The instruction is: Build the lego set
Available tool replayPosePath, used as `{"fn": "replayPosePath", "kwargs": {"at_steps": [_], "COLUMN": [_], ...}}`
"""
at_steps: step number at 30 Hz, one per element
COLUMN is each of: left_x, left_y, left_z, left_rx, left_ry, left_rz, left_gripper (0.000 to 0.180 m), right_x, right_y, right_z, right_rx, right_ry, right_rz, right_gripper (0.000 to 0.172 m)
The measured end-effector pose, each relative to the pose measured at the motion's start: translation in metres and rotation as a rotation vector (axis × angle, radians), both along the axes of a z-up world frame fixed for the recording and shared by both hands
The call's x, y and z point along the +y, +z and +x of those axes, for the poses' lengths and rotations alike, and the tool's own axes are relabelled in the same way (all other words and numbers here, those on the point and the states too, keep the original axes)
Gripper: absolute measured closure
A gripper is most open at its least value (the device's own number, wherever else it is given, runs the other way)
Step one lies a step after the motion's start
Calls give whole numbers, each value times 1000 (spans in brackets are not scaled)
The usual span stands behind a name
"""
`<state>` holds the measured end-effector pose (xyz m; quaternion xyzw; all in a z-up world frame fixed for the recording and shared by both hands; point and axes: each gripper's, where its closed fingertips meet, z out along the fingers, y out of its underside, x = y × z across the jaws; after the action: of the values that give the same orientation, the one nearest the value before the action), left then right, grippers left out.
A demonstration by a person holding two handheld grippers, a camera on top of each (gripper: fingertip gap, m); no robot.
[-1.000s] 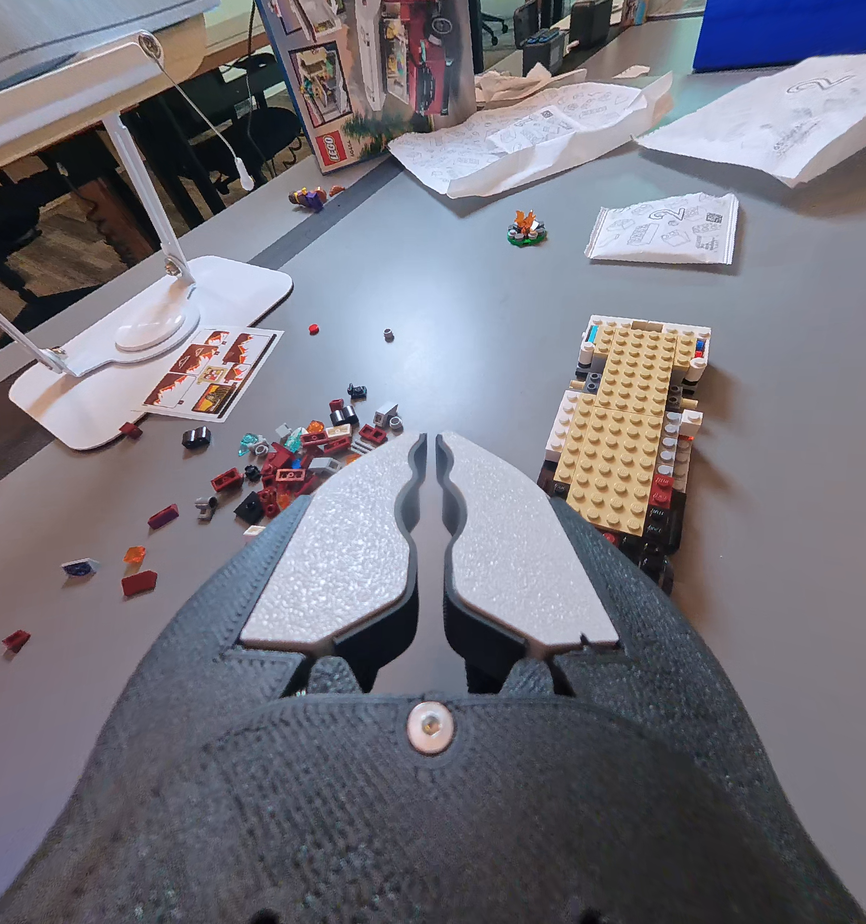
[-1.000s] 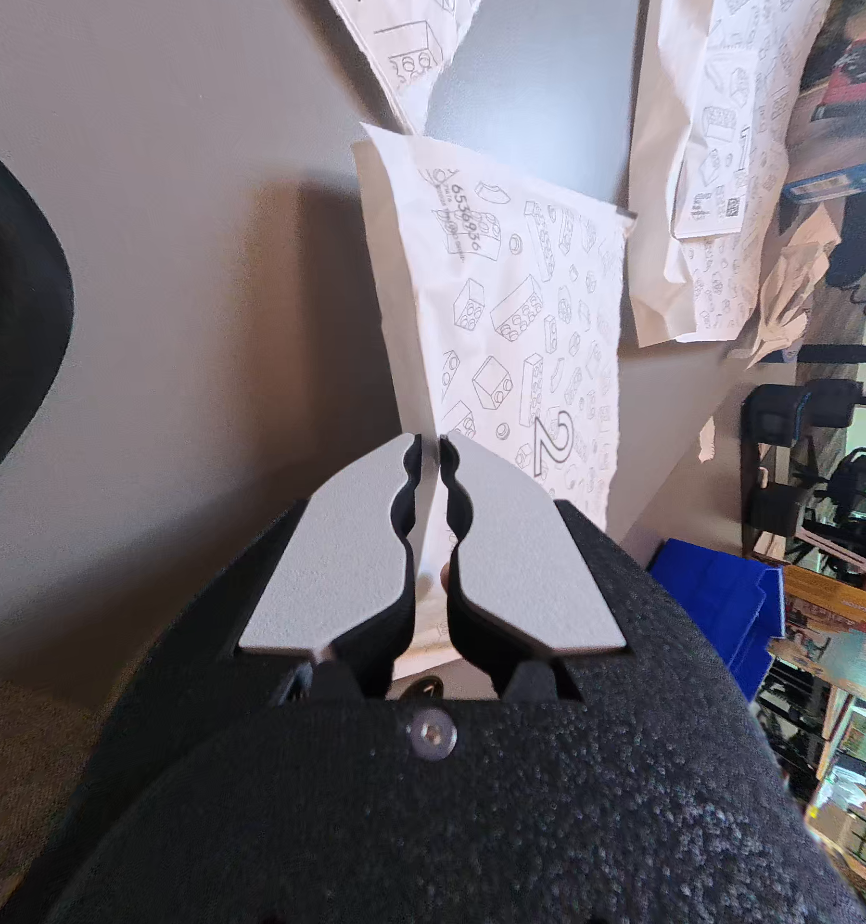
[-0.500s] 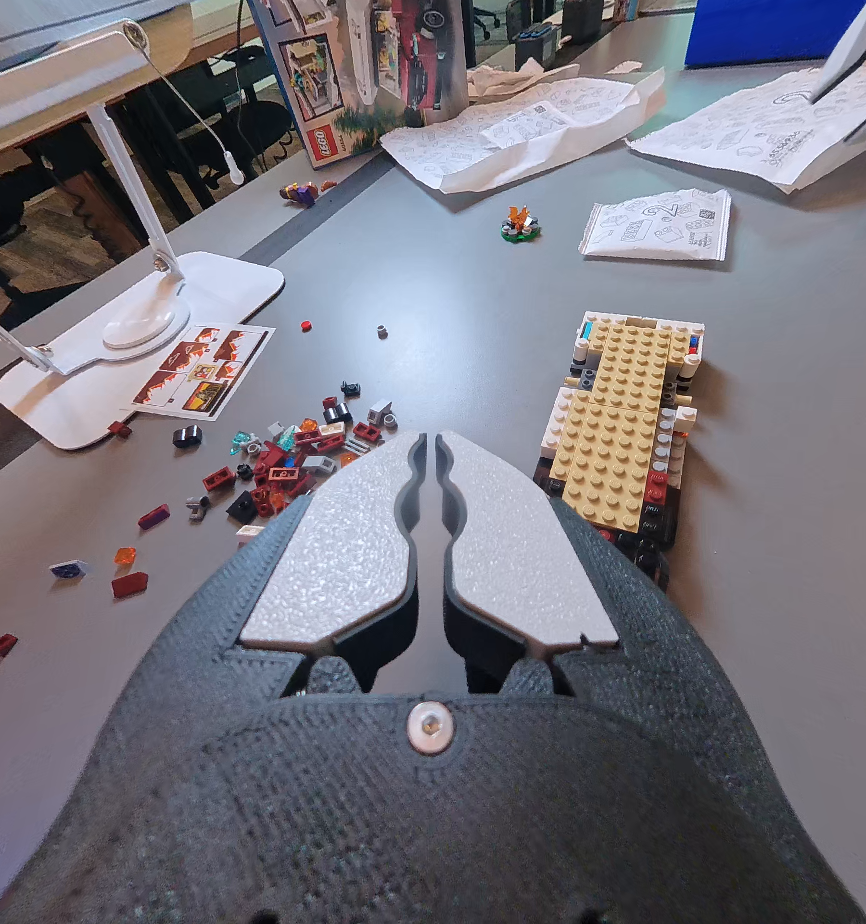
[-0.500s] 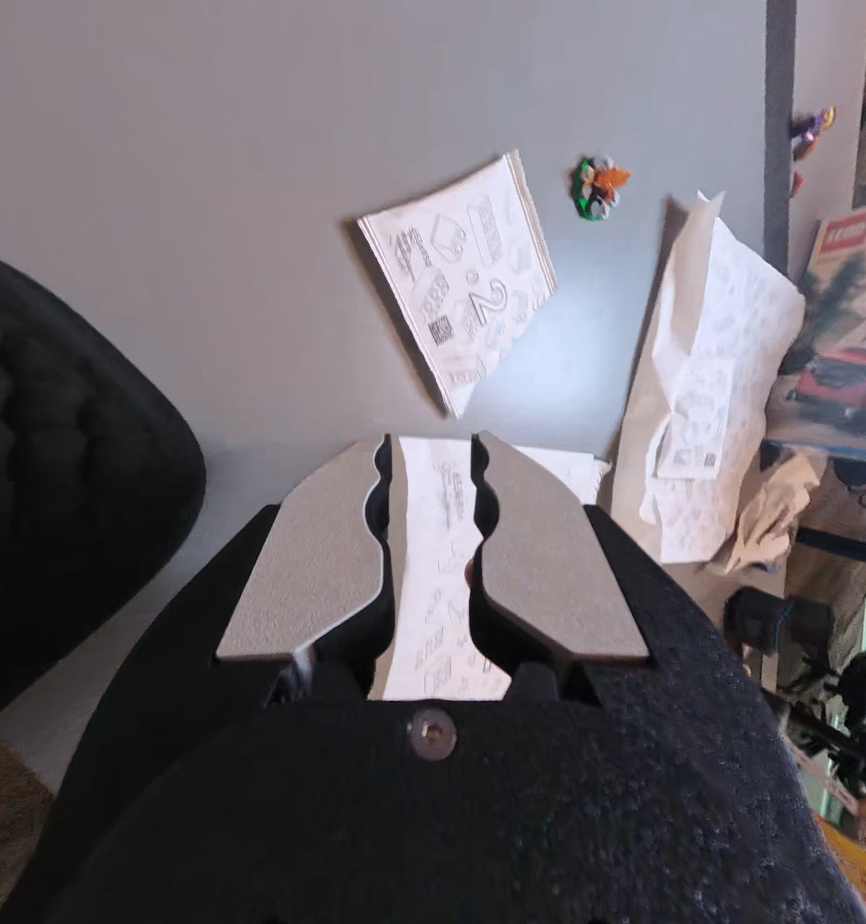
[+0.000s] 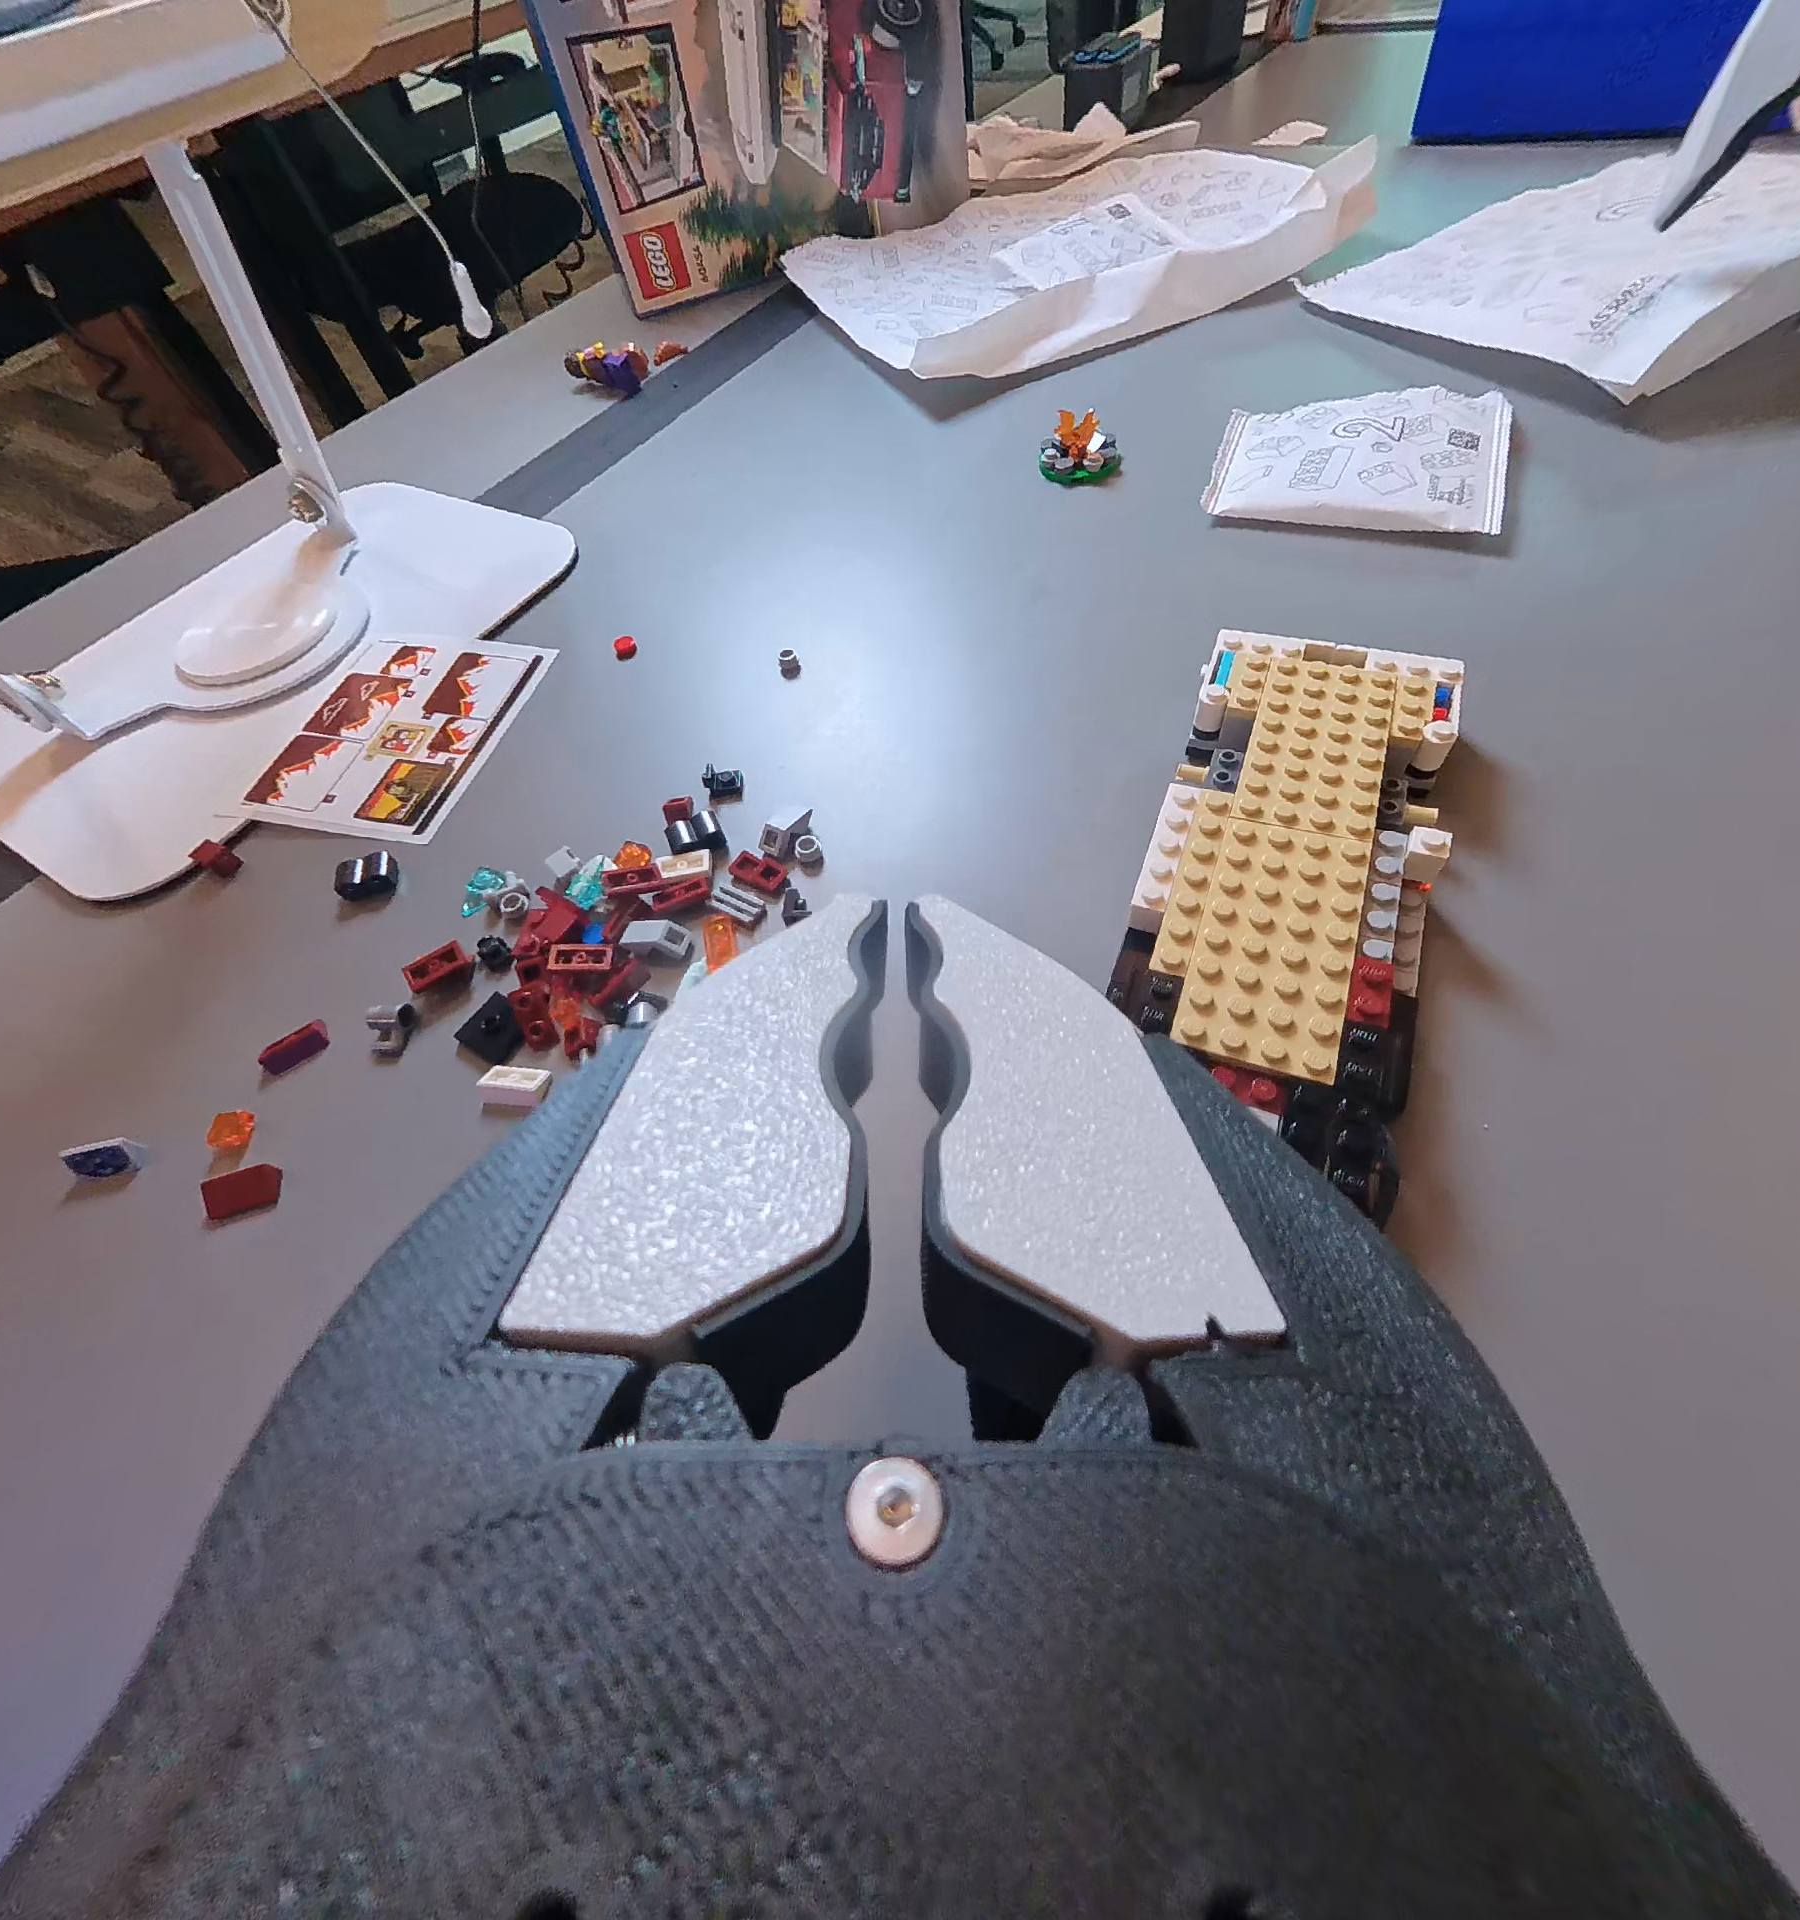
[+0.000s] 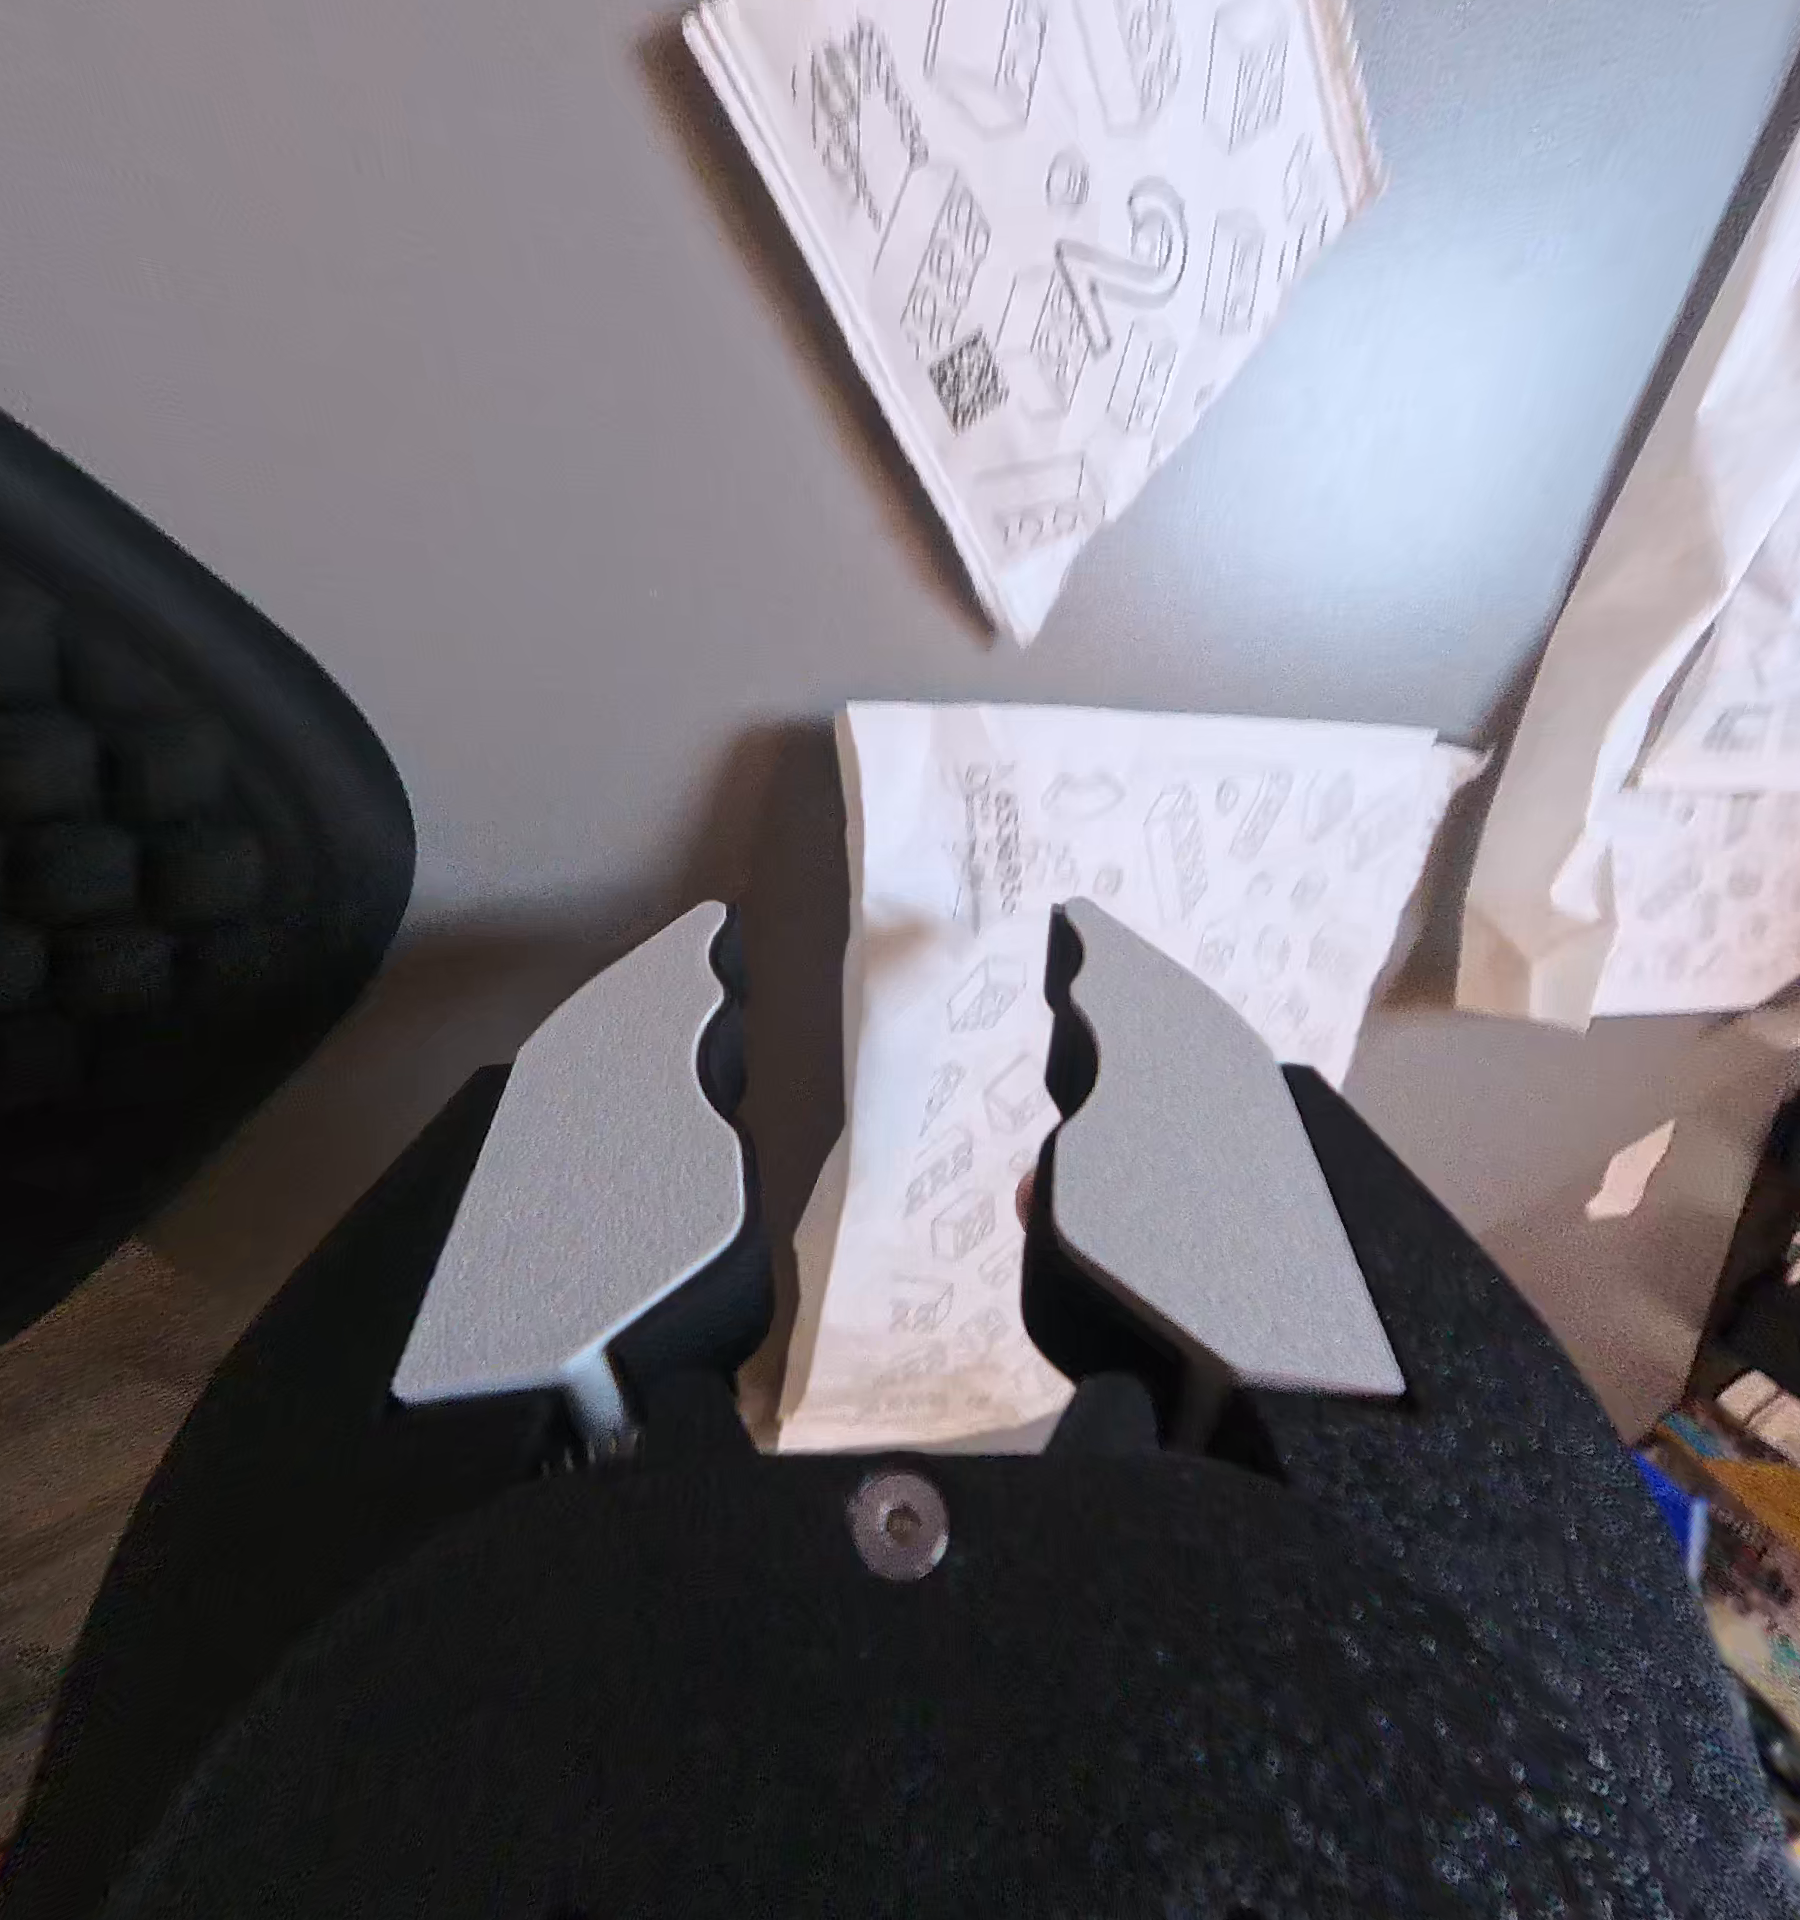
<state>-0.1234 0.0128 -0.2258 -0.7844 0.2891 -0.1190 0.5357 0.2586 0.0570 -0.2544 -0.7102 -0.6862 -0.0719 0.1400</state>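
1. The left gripper (image 5: 896, 914) hung low over the grey table (image 5: 958, 644), its jaws together on nothing; only its view showed the loose bricks (image 5: 584, 935) just left of the tips and the tan-topped brick build (image 5: 1291, 862) just right.
2. Only the right view showed the right gripper (image 6: 885, 925) with jaws wide apart; a white printed paper bag (image 6: 1135, 831) lay between them, clear of the left finger (image 6: 605, 1122); contact with the right one could not be told.
3. Farther off, a smaller printed bag (image 5: 1358, 468) lay flat, well apart; beyond it crumpled bags (image 5: 1072, 249) and a toy box (image 5: 750, 135).
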Motion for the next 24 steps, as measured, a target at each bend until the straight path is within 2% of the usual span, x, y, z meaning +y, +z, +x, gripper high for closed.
{"fn": "replayPosePath", "kwargs": {"at_steps": [3,4,5,7,8,11,14,17,19,21,24], "left_x": [1,0,0,0,0,0,-1,-1,-1,-2,-2], "left_y": [-2,-2,-2,-2,-2,-4,-1,0,1,2,2], "left_z": [-1,0,0,1,2,3,3,3,3,3,1], "left_rx": [-9,-13,-16,-16,-15,-4,1,0,-2,-7,2], "left_ry": [-2,-5,-8,-14,-16,-16,-12,-11,-8,-8,-2], "left_rz": [-9,-12,-14,-14,-14,-16,-4,-1,3,5,11], "left_gripper": [177,177,177,177,177,177,178,178,178,178,178], "right_x": [-5,-4,-2,9,10,12,27,62,97,136,190], "right_y": [-5,-9,-15,-17,-11,27,82,130,147,147,117], "right_z": [47,62,72,80,80,66,52,34,22,8,-15], "right_rx": [-111,-144,-154,-149,-152,-109,-88,-24,-15,-19,-24], "right_ry": [-100,-128,-145,-123,-101,-57,-25,-26,-43,-71,-119], "right_rz": [69,99,128,253,294,378,495,599,655,679,622], "right_gripper": [109,112,125,163,170,171,171,171,171,171,171]}}
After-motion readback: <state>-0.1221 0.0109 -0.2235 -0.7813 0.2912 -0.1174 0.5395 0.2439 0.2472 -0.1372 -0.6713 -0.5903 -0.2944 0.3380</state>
